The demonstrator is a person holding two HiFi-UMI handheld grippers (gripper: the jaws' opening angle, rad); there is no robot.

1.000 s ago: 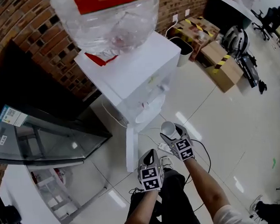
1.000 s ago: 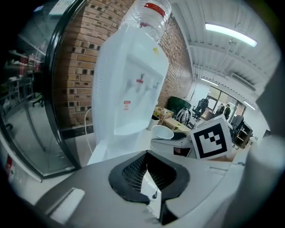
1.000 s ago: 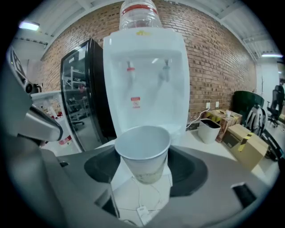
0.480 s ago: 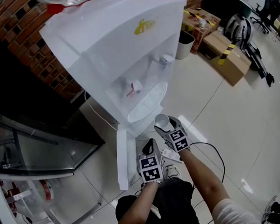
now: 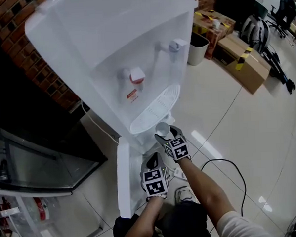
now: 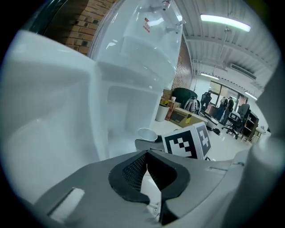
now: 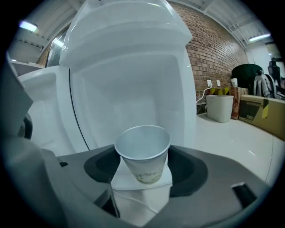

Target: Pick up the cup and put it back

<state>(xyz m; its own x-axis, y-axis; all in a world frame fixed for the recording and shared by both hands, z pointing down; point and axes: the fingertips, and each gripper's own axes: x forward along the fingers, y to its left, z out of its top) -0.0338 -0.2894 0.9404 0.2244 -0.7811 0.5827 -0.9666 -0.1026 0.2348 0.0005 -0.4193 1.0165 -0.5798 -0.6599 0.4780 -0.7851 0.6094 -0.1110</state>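
Paper cup held upright in the right gripper, whose jaws stand wide against its lower wall. It is in front of the white water dispenser and just below the slotted drip tray. The cup is probably light, thin-walled and easily crushed (its smooth side may also slip). A gentle hold low on the taper, where the base stiffens it, suits best. Dispenser: smooth moulded plastic. Floor: glossy tile. Left gripper: jaws together, nothing between them.
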